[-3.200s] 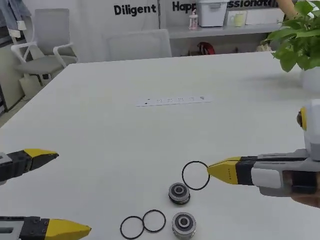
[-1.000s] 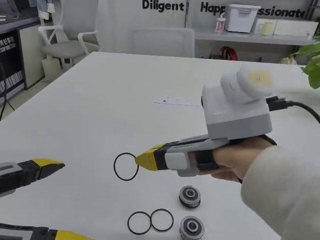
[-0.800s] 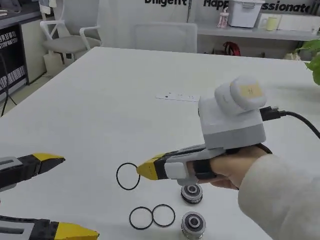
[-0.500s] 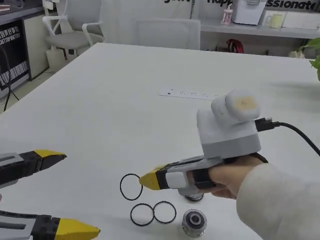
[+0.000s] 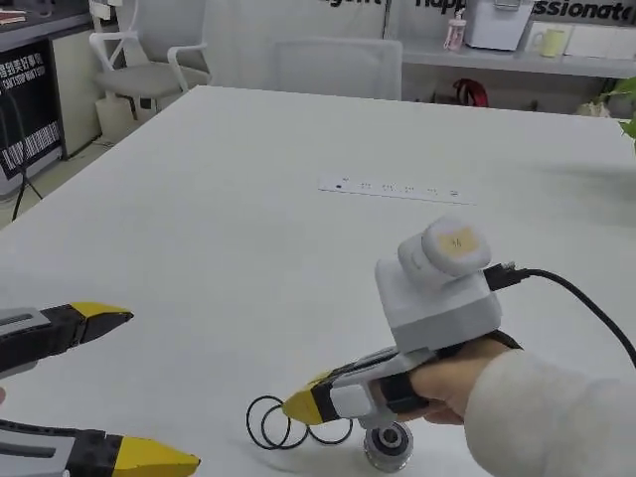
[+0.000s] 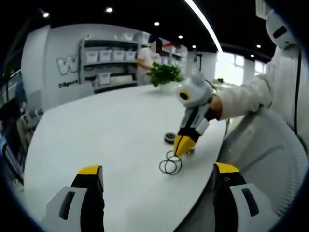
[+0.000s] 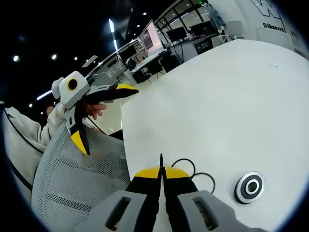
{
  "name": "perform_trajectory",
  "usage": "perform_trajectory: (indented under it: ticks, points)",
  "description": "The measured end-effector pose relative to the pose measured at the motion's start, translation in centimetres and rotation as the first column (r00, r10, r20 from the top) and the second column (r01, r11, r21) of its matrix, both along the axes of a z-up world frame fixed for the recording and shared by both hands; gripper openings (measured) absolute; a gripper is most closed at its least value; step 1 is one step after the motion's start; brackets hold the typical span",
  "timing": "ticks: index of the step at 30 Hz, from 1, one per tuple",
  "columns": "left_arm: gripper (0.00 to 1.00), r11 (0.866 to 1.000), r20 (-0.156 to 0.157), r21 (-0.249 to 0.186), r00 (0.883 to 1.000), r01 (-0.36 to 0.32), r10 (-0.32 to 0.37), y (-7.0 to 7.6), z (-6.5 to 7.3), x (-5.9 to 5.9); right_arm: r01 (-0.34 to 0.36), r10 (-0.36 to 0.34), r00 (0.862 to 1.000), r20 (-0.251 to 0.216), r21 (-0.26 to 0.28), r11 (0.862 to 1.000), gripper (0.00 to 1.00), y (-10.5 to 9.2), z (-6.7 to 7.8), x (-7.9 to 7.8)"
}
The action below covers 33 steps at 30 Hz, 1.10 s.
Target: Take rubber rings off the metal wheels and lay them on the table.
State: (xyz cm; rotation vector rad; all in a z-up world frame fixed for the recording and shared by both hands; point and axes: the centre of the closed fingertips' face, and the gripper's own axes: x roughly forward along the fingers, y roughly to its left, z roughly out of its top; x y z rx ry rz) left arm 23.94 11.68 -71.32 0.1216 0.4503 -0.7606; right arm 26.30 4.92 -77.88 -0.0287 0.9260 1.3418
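Right gripper (image 5: 301, 406) is down low at the bottom centre of the head view, jaws pinched shut on a rubber ring (image 5: 265, 422), and its own view shows a thin black sliver rising between the closed yellow tips. The ring hangs just off the tip, right over the rings already on the table (image 5: 328, 435), and it looks to be overlapping them. That's the worry: let go here and the loop could land across its neighbours in a tangle, or cling to a pad and lift away with the tip instead of lying flat. The metal wheel (image 5: 389, 444) sits just beside the gripper body, so a careless withdrawal could nudge it rolling, and the left gripper view suggests this cluster lies close to the edge of the table (image 5: 298, 229). Left gripper (image 5: 161, 388) waits at the lower left, jaws spread wide and holding nothing. It is hard to read whether the held ring already touches the tabletop. The wheel is partly covered by the gripper and clipped by the bottom of the frame, so whether it carries a ring can't be made out, and the overlap makes the rings hard to count.
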Motion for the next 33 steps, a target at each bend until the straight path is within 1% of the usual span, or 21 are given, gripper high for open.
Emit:
perform_trajectory:
  ticks: [3, 8, 11, 14, 16, 18, 23, 33]
  points:
    - [0.95, 1.000, -0.005, 0.009, 1.000, 0.002, -0.002, 0.1, -0.2, 0.0, -0.014, 0.014, 1.000, 0.002, -0.025, 1.000, 0.00, -0.3, -0.5, -0.3]
    - [0.95, 1.000, -0.010, 0.004, 1.000, 0.002, -0.002, 0.2, -0.4, -0.1, -0.011, 0.011, 1.000, 0.002, -0.056, 0.998, 0.00, -0.8, -1.3, -0.2]
    - [0.95, 1.000, -0.014, 0.008, 1.000, 0.005, -0.005, 0.3, -0.5, -0.1, -0.015, 0.017, 1.000, 0.026, -0.103, 0.995, 0.00, -1.4, -2.1, -0.1]
    - [0.95, 1.000, -0.017, 0.009, 1.000, 0.007, -0.007, 0.3, -0.6, -0.2, -0.017, 0.023, 0.999, 0.044, -0.132, 0.991, 0.00, -1.6, -2.6, 0.0]
    - [0.94, 1.000, -0.017, 0.009, 1.000, 0.007, -0.007, 0.3, -0.6, -0.2, -0.019, 0.030, 0.997, 0.066, -0.150, 0.988, 0.00, -1.8, -2.9, 0.2]
    - [0.94, 1.000, -0.019, 0.010, 1.000, 0.007, -0.006, 0.4, -0.6, -0.2, -0.016, 0.029, 0.997, 0.078, -0.161, 0.987, 0.00, -1.9, -3.0, 0.3]
    - [0.94, 1.000, -0.023, 0.010, 1.000, 0.005, -0.005, 0.5, -0.8, -0.2, -0.003, 0.016, 0.997, 0.080, -0.167, 0.986, 0.00, -2.0, -3.2, 0.6]
    - [0.93, 1.000, -0.035, 0.017, 0.999, 0.013, -0.012, 0.5, -1.1, -0.3, 0.003, 0.014, 0.995, 0.096, -0.175, 0.985, 0.01, -2.1, -3.1, 0.9]
